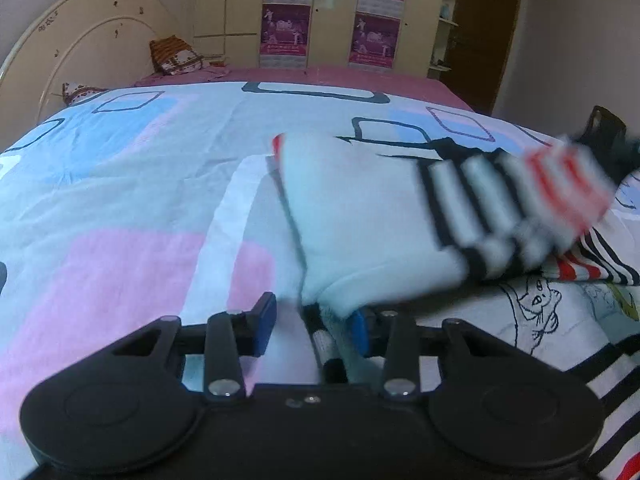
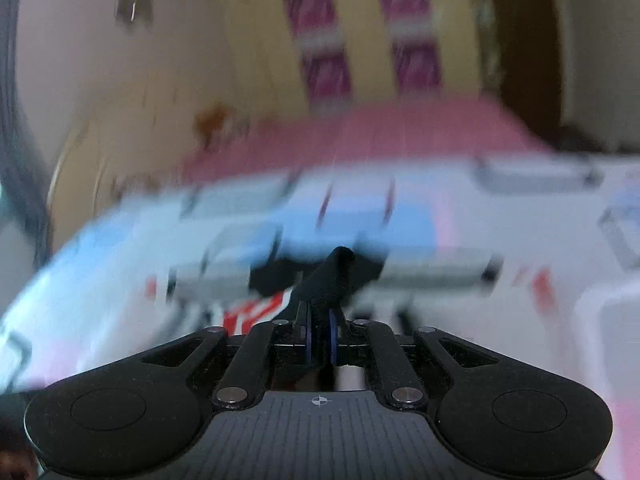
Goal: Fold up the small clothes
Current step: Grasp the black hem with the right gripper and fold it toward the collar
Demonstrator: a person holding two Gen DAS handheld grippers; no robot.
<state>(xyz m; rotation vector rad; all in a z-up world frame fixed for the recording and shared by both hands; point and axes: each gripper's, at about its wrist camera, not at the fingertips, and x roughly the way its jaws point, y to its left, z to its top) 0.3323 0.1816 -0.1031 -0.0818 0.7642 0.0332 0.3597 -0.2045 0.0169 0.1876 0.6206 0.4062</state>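
On the bed, a quilt [image 1: 120, 184] printed with pale blue and pink blocks and dark outlined rectangles carries the clothes. A small white garment [image 1: 360, 208] with black bands and a red-striped end lies across the quilt's right half in the left wrist view. Its far end is lifted and smeared by motion toward the right edge of the picture. Beneath it, at the lower right, lies more white cloth [image 1: 536, 312] with a black line drawing of a cartoon figure and red and black stripes.

The left claw [image 1: 316, 324] stands part open just above the quilt. A near corner of the white garment hangs into the gap, lying against the right blue pad [image 1: 359, 330], while the left blue pad [image 1: 264, 324] stands clear of the cloth. It cannot be told whether the cloth is actually pinched.

The right claw [image 2: 320, 336] is closed tight, its two blue pads nearly meeting on a fold of dark fabric [image 2: 332, 276] that rises between them. That view is heavily blurred; the striped white garment [image 2: 256, 312] shows only as red, black and white smears just beyond the claw.

Behind the bed stand a cream headboard [image 1: 80, 52], a patterned pillow [image 1: 176, 56] on the pink sheet [image 1: 320, 76], and a yellow wardrobe [image 1: 240, 8] with magenta posters [image 1: 286, 32] on its doors.
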